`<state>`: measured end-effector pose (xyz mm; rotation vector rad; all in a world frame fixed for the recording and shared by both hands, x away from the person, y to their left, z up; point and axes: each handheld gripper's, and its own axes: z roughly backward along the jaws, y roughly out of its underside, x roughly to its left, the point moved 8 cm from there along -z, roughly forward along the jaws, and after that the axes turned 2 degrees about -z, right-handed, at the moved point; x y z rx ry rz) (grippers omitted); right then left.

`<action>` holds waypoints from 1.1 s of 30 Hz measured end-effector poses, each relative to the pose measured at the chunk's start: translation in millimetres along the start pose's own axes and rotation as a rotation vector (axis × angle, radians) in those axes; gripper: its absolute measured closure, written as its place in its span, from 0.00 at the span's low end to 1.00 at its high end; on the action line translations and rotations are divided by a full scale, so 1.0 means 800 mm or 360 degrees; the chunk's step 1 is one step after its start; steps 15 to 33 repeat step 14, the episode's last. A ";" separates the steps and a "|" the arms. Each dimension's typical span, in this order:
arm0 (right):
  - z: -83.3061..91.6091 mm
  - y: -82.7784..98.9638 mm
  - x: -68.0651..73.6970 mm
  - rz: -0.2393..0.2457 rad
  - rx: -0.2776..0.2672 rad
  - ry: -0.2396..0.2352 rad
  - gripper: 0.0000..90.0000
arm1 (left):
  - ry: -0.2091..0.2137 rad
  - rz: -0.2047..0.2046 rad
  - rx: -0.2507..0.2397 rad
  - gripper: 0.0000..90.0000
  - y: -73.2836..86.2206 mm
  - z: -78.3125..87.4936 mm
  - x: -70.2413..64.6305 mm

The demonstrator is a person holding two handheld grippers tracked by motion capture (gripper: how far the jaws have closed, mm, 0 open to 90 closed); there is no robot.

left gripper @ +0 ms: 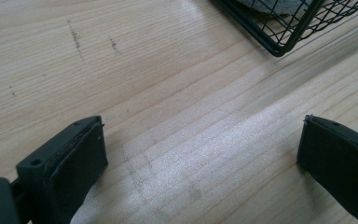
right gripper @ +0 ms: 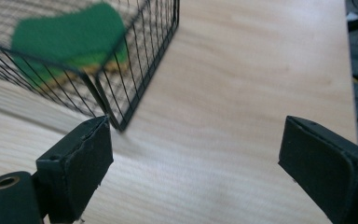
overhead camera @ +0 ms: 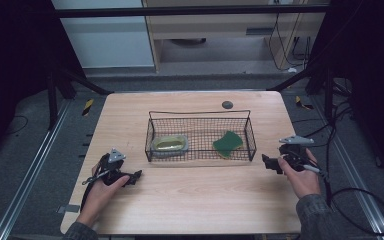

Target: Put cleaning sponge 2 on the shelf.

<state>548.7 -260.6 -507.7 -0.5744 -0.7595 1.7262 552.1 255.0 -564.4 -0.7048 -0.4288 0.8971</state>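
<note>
While sponge point(overhead camera: 227, 142) lies in basket point(overhead camera: 200, 115), fingers point(left gripper: 70, 161) spread.

You're at a light wood-grain table point(overhead camera: 190, 200) w/ a small dark round disc point(overhead camera: 227, 104) near its far edge. Grey floor point(overhead camera: 25, 145) around it, metal rails point(overhead camera: 27, 175) running L & R. Black frame bars point(overhead camera: 190, 11) overhead, dark drapes both sides. Beyond: white panel point(overhead camera: 105, 40), light wood cabinet point(overhead camera: 220, 25), cables point(overhead camera: 292, 47) hanging at far right. Dim, cool light.

A basket point(overhead camera: 151, 131) is being kept mid-table point(overhead camera: 190, 200), with a sponge point(overhead camera: 227, 142) in its right half and a dish point(overhead camera: 169, 144) in its left.
</note>
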 end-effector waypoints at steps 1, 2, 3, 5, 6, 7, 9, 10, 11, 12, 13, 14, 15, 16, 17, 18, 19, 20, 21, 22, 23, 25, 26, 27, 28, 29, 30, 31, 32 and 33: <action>-0.005 0.008 -0.001 -0.0012 0.0005 0.0004 0.11 | 0.0000 0.0000 0.0000 0.00 0.000 0.000 0.000; -0.008 0.013 -0.002 -0.0023 0.0008 0.0002 0.11 | 0.0000 0.0000 0.0000 0.00 0.000 0.000 0.000; -0.014 0.022 -0.003 -0.0046 0.0018 0.0002 0.11 | 0.0000 0.0001 -0.0001 0.00 0.000 0.000 0.000; -0.024 0.035 -0.004 -0.0065 0.0042 0.0005 0.11 | 0.0000 0.0002 -0.0002 0.00 0.000 0.000 0.000; -0.028 0.039 -0.005 -0.0070 0.0053 0.0006 0.11 | 0.0000 0.0003 -0.0002 0.00 0.000 0.000 0.000; -0.033 0.046 -0.005 -0.0093 0.0066 0.0006 0.11 | 0.0000 0.0003 -0.0003 0.00 0.000 0.000 0.000; -0.040 0.054 -0.006 -0.0137 0.0081 0.0005 0.09 | 0.0000 0.0002 -0.0002 0.00 0.000 0.000 0.000; -0.043 0.056 -0.007 -0.0135 0.0064 0.0019 0.09 | 0.0000 0.0002 -0.0002 0.00 0.000 0.000 0.000; -0.045 0.056 -0.008 -0.0125 0.0034 0.0040 0.09 | 0.0000 0.0002 -0.0002 0.00 0.000 0.000 0.000; -0.046 0.056 -0.009 -0.0115 0.0020 0.0058 0.08 | 0.0000 0.0001 -0.0001 0.00 0.000 0.000 0.000; -0.047 0.056 -0.009 -0.0113 0.0005 0.0061 0.07 | 0.0000 0.0001 -0.0001 0.00 0.000 0.000 0.000; -0.048 0.056 -0.009 -0.0113 0.0005 0.0062 0.07 | 0.0001 0.0000 0.0000 0.00 0.000 0.000 0.000; -0.048 0.056 -0.009 -0.0113 0.0005 0.0062 0.07 | 0.0001 0.0000 0.0000 0.00 0.000 0.000 0.000; -0.048 0.056 -0.009 -0.0113 0.0005 0.0062 0.07 | 0.0001 0.0000 0.0000 0.00 0.000 0.000 0.000; -0.048 0.056 -0.009 -0.0113 0.0005 0.0062 0.07 | 0.0001 0.0000 0.0000 0.00 0.000 0.000 0.000; -0.048 0.056 -0.009 -0.0113 0.0005 0.0062 0.07 | 0.0001 0.0000 0.0000 0.00 0.000 0.000 0.000; -0.048 0.056 -0.009 -0.0113 0.0005 0.0062 0.07 | 0.0001 0.0000 0.0000 0.00 0.000 0.000 0.000; -0.048 0.056 -0.009 -0.0113 0.0005 0.0062 0.07 | 0.0001 0.0000 0.0000 0.00 0.000 0.000 0.000; -0.048 0.056 -0.009 -0.0113 0.0005 0.0062 0.07 | 0.0001 0.0000 0.0000 0.00 0.000 0.000 0.000; -0.048 0.056 -0.009 -0.0113 0.0005 0.0062 0.07 | 0.0001 0.0000 0.0000 0.00 0.000 0.000 0.000; -0.048 0.056 -0.009 -0.0113 0.0005 0.0062 0.07 | 0.0001 0.0000 0.0000 0.00 0.000 0.000 0.000; -0.048 0.056 -0.009 -0.0113 0.0005 0.0062 0.07 | 0.0001 0.0000 0.0000 0.00 0.000 0.000 0.000; -0.048 0.056 -0.009 -0.0113 0.0005 0.0062 0.07 | 0.0001 0.0000 0.0000 0.00 0.000 0.000 0.000; -0.048 0.056 -0.009 -0.0113 0.0005 0.0062 0.07 | 0.0001 0.0000 0.0000 0.00 0.000 0.000 0.000; -0.048 0.056 -0.009 -0.0113 0.0005 0.0062 0.07 | 0.0001 0.0000 0.0000 0.00 0.000 0.000 0.000; -0.048 0.056 -0.009 -0.0113 0.0005 0.0062 0.07 | 0.0001 0.0000 0.0000 0.00 0.000 0.000 0.000; -0.048 0.056 -0.009 -0.0113 0.0005 0.0062 0.07 | 0.0001 0.0000 0.0000 0.00 0.000 0.000 0.000; -0.048 0.056 -0.009 -0.0113 0.0005 0.0062 0.07 | 0.0001 0.0000 0.0000 0.00 0.000 0.000 0.000; -0.048 0.056 -0.009 -0.0113 0.0005 0.0062 0.07 | 0.0001 0.0000 0.0000 0.00 0.000 0.000 0.000; -0.048 0.056 -0.009 -0.0113 0.0005 0.0062 0.07 | 0.0001 0.0000 0.0000 0.00 0.000 0.000 0.000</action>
